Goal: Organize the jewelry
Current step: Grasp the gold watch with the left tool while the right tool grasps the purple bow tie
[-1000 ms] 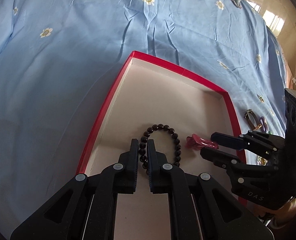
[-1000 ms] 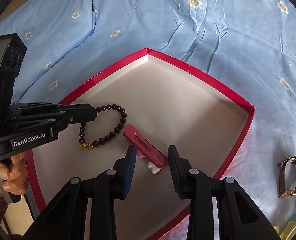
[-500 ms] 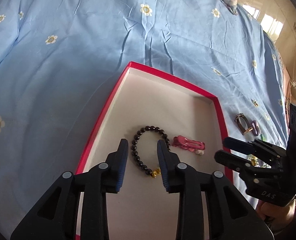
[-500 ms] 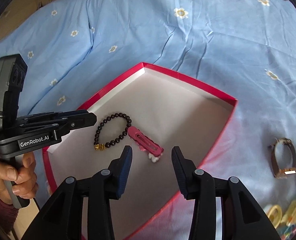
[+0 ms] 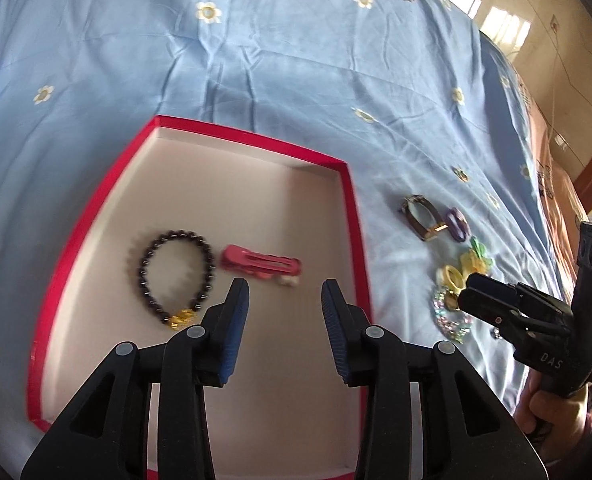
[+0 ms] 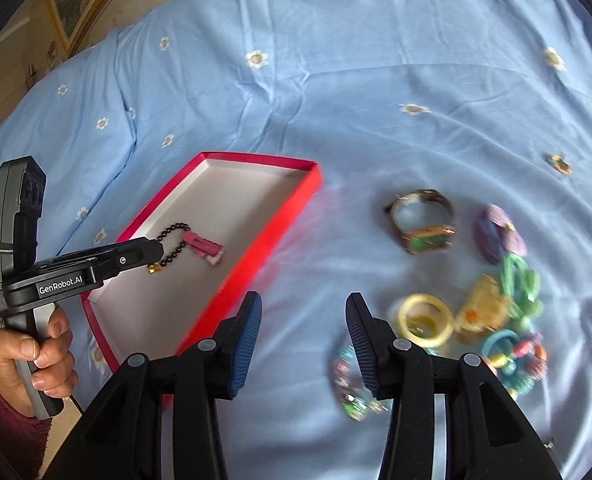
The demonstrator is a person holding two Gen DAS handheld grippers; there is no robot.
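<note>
bed sheet [image 6: 376, 100] | red box [image 6: 288, 216] | watch [image 6: 422, 220] | loose trinkets [image 6: 476, 320]

Wrinkled blue daisy-print bedsheet [image 5: 296, 60]; framed picture [image 6: 76, 4] behind.

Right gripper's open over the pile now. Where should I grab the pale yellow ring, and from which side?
Pinch the near band of the pale yellow ring, one finger in the hole, coming from above with the right gripper. It appears to lie flat; its far right side crowds the yellow charm.
</note>
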